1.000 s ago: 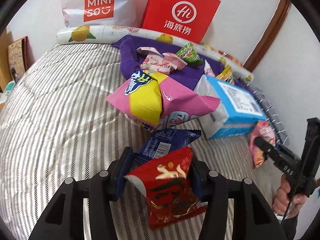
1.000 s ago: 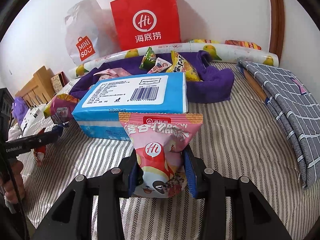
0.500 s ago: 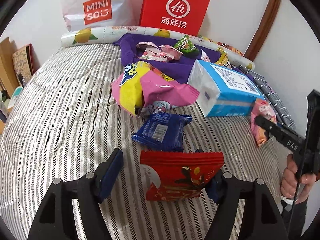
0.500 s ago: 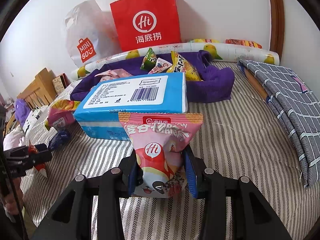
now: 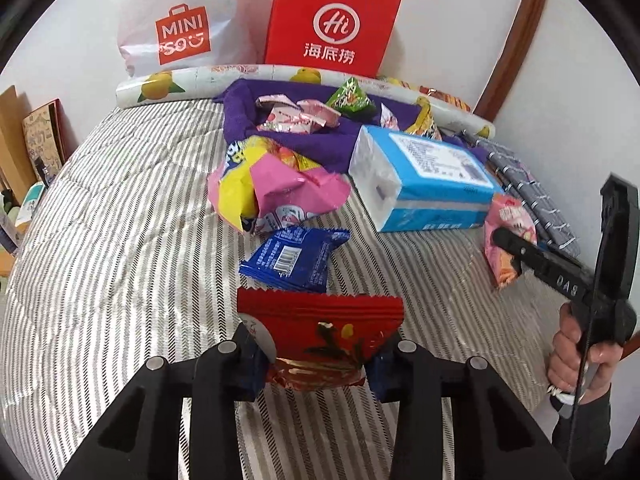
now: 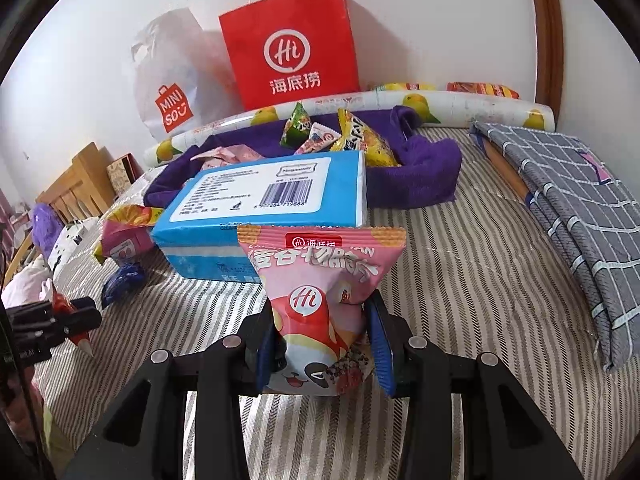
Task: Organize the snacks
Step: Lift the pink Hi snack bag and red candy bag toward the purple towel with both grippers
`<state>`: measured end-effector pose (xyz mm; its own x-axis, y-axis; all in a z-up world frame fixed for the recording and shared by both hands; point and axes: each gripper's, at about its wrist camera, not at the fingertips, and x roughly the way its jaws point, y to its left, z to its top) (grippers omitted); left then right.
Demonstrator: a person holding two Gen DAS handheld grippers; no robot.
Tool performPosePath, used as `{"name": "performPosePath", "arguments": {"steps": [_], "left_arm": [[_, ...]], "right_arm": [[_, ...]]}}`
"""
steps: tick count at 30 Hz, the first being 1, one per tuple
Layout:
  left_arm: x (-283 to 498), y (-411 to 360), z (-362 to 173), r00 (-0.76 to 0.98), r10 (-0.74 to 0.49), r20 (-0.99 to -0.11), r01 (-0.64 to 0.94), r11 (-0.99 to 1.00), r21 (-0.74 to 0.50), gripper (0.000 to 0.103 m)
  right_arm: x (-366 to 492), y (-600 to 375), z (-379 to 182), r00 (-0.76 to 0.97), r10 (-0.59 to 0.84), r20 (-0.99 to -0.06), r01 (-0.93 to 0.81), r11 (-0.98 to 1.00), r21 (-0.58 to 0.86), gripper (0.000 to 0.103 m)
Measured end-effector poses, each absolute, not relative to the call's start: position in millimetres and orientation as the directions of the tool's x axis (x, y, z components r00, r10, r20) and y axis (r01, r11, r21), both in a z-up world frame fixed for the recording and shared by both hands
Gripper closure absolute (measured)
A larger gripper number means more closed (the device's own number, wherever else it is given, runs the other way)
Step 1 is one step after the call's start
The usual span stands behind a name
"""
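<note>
Regripped lower since earlier, red packet (image 5: pixel 320 326) pinched by left gripper (image 5: pixel 316 364); right gripper (image 6: pixel 326 344) clamping pink packet (image 6: pixel 320 284); best lifted slowly off bed (image 5: pixel 120 240).

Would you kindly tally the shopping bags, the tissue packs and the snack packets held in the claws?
Shopping bags: 2, the red bag and the white bag
Tissue packs: 1, the tissue pack
Held packets: 2, the red packet in the left claw, which has just been closing on it, and the pink packet in the right claw
Total: 5
</note>
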<state>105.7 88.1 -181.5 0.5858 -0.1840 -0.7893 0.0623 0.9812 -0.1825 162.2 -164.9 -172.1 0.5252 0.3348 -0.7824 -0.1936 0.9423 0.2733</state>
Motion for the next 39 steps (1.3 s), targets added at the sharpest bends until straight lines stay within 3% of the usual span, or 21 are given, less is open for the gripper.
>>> {"name": "performPosePath", "arguments": {"steps": [7,16,22,39], "left_arm": [[111,71,-156,0.598,-0.224,-0.77,0.124,0.974,-0.187,0.067],[142,38,-109,0.623,-0.309,-0.719,0.248,0.949,-0.193,0.067],[179,27,-80,0.622,-0.334,-0.708,0.281,0.94,-0.196,0.067],[279,26,-41,0.651,-0.315,-0.69,0.266,0.947,-0.181,0.067]], "right_arm": [[144,-166,-154,0.503,0.359,-0.786,-0.228,0.933,0.28,0.063],[146,-156,-77,0.604,0.325,-0.728,-0.274,0.942,0.194,0.063],[175,-162,-45,0.639,0.343,-0.689,-0.255,0.939,0.232,0.063],[274,-144,-48,0.669,0.295,-0.682,-0.229,0.955,0.189,0.063]]}}
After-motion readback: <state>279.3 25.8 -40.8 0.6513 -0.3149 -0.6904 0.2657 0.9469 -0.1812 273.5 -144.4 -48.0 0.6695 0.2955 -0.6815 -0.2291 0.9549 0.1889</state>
